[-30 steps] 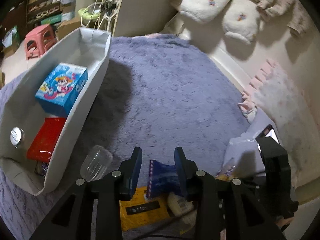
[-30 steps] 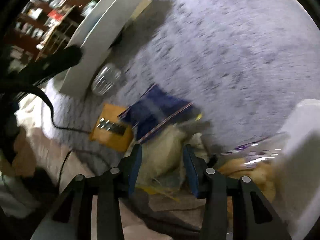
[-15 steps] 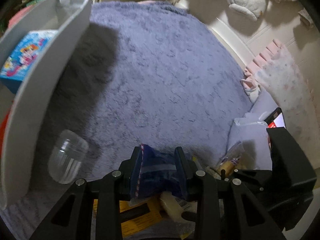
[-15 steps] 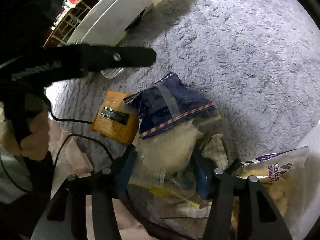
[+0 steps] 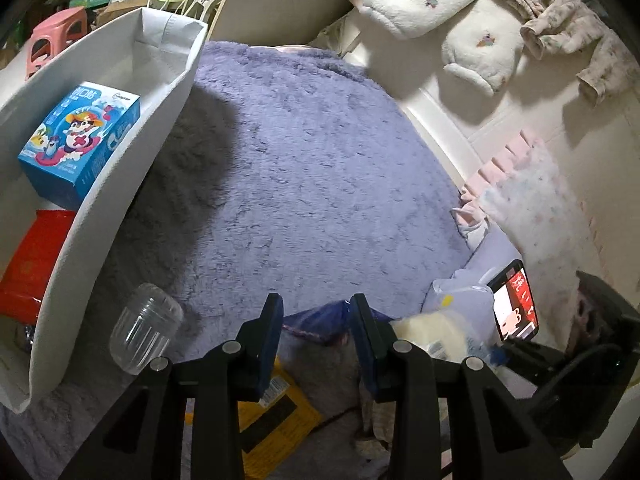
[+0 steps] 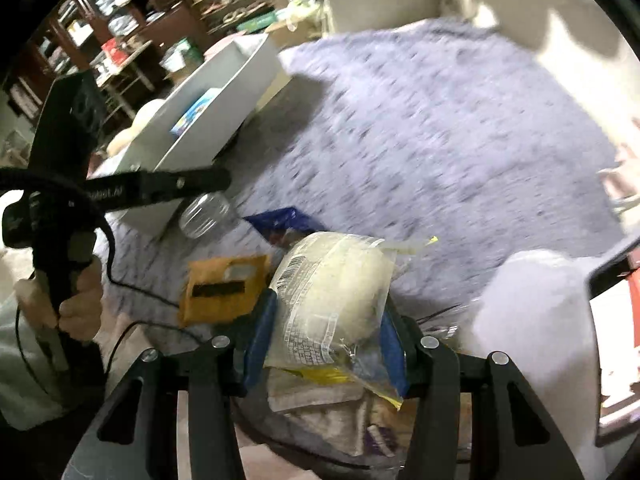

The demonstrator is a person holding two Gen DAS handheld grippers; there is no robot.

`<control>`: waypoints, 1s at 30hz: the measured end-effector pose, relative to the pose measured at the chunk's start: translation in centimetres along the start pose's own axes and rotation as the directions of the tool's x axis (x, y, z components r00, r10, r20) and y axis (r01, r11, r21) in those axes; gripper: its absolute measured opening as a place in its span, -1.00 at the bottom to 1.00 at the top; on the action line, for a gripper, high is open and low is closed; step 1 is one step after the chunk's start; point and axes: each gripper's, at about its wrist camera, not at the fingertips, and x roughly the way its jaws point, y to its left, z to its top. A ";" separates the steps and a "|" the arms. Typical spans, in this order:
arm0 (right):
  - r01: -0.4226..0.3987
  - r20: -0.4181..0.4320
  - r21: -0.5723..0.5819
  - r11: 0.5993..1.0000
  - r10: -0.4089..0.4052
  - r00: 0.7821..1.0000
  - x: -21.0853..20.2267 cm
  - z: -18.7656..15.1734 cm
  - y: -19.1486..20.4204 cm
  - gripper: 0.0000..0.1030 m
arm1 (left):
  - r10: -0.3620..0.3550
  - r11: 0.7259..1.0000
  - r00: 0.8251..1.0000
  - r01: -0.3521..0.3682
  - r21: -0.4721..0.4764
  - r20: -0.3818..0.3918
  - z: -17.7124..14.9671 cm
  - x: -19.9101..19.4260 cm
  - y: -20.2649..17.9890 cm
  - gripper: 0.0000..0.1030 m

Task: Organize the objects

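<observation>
My right gripper (image 6: 326,320) has a clear bag (image 6: 336,280) with a pale lump inside held up between its blue pads; its jaws are closing on the bag. The same bag (image 5: 432,332) shows to the right in the left wrist view. My left gripper (image 5: 318,316) hovers open at a narrow gap over a dark blue packet (image 5: 320,322) that lies on the purple rug (image 5: 320,160), its pads not pressing on it. The blue packet (image 6: 286,220) sits just beyond the bag in the right wrist view.
A white bin (image 5: 120,184) at the left holds a blue cartoon box (image 5: 80,140) and a red packet (image 5: 32,264). A clear jar (image 5: 144,334) lies beside the bin. An orange packet (image 5: 276,412) lies under my left gripper. A lit phone (image 5: 514,304) rests at the right.
My right gripper has closed round the clear bag and risen with it off the pile. My left gripper dipped toward the blue packet and tilted back, its gap unchanged.
</observation>
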 end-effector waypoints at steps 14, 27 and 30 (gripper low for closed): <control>0.064 0.231 -0.093 0.994 -0.041 0.972 -2.3 1.0 3.1 -0.04 | -0.169 0.984 0.986 0.168 0.054 0.013 0.2 -0.7 -1.5 -0.35; -0.093 0.360 -0.085 0.992 0.118 0.925 -0.3 4.0 5.5 -0.04 | -0.084 0.996 0.981 0.086 -0.005 0.177 0.3 -7.5 0.4 -0.35; -0.185 0.359 -0.128 0.974 0.220 0.907 0.0 6.2 8.5 -0.03 | 0.015 0.998 0.967 0.001 -0.061 0.254 0.2 -10.4 2.6 -0.35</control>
